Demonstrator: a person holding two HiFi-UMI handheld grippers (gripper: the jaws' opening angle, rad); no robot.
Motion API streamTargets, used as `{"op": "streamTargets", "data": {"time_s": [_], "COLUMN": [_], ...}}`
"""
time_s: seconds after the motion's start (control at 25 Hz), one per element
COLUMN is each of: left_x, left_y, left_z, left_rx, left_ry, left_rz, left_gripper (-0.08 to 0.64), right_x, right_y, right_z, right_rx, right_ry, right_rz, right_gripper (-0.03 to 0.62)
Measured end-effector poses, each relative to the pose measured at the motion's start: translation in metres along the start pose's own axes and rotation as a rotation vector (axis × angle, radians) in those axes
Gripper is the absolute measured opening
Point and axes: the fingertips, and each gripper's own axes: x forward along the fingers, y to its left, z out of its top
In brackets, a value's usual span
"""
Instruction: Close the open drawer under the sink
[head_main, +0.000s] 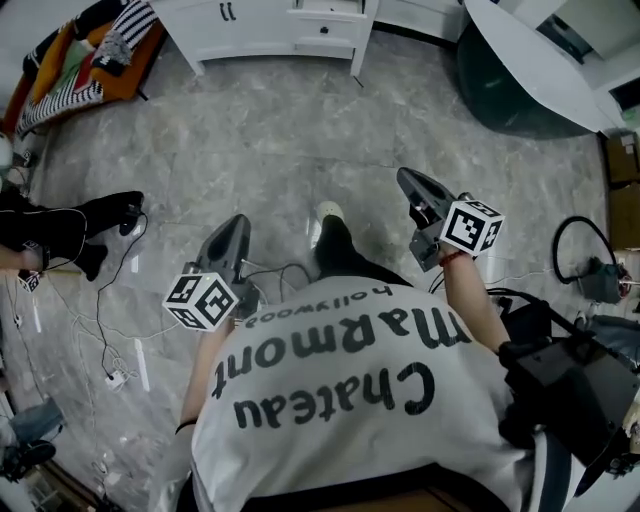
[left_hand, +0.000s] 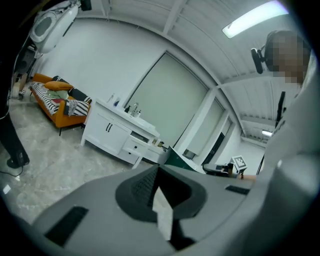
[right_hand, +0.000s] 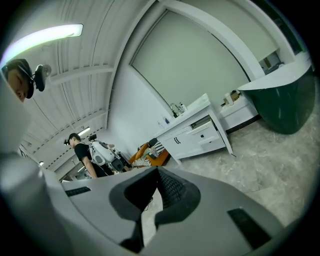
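Across the grey marbled tile floor (head_main: 270, 140), against the far wall: the white sink cabinet on slim legs (head_main: 250, 40), whose white open drawer with a small dark knob (head_main: 325, 27) stands proud of the cabinet front; the right gripper view shows a dark gap along its top. It lies well apart from you. Your left gripper (head_main: 236, 228) and right gripper (head_main: 410, 182) are held out ahead of your chest, each with its jaws together and nothing between them. Expect the drawer to be rigid, light and free-running on its slides, so no grasp should be needed. Set the closed jaw tips flat on the front panel, near the knob and mid-width so that it does not skew, then push straight in. Edges to mind: the countertop lip just above the drawer and the cabinet leg (head_main: 358, 62) below it. Open room: bare floor straight ahead; the dark green rounded unit with a white top (head_main: 520, 95) crowds the right, the orange sofa with striped cushions (head_main: 95, 55) the left, and loose cables (head_main: 105, 330) trail near your feet
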Motion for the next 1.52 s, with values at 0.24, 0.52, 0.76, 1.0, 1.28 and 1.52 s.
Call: {"op": "streamTargets", "data": {"time_s": [0.24,0.52,0.76,1.0,1.28,1.52], "left_x": [0.041,0.100,0.149,0.203,0.234,0.243], "left_y": [0.029,0.043,0.056,0.071,0.095,0.123], "left_z": [0.033,0.069,0.099,0.113,0.134,0.120], "left_rx": [-0.016,-0.008,-0.002,-0.048,-0.029,-0.090], "left_ry": [-0.020,-0.011,-0.024,0.009,-0.037,-0.009], "left_rz": [0.028,0.031,0.049,0.082,0.152,0.213], "left_gripper": [0.008,0.008,0.008,0.008,0.008,0.008], "right_x": [0.066,0.120,0.162,0.204,0.231,0.248], "right_y": [-0.016,-0.050,-0.078,-0.110,-0.146,-0.155], "right_z": [0.030,0.077,0.114,0.155,0.165,0.160], "right_rx": [0.011,0.049,0.031,0.040,0.056,0.112], "right_ry": [0.040,0.064,0.091,0.093,0.152,0.166], "right_rz": [0.035,0.030,0.021,0.032,0.002,0.017], "right_gripper": [0.008,0.008,0.008,0.008,0.008,0.008]}}
